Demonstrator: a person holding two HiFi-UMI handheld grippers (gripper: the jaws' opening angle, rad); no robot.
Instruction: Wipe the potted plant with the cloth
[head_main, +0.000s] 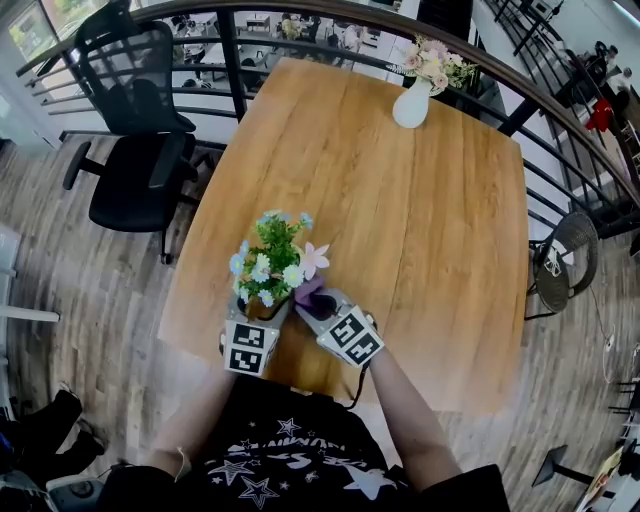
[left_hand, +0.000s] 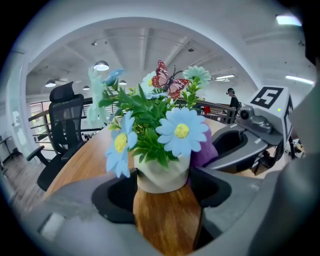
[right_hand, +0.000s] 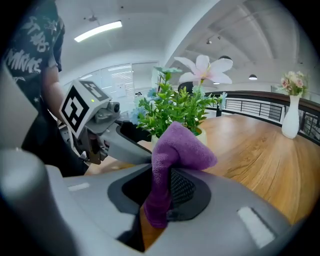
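Left gripper (left_hand: 165, 192): angled down over the table edge, jaws clamped on the pot (left_hand: 162, 175).
Right gripper (right_hand: 160, 200): angled down, pinching the cloth (right_hand: 182, 145) just beside the plant (right_hand: 175, 112).

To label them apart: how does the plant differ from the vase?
The plant stands at the near table edge, between the left gripper's jaws; the vase stands alone near the far edge. The plant's pot is short and wide; the vase is tall with a narrow neck. Both hold flowers.
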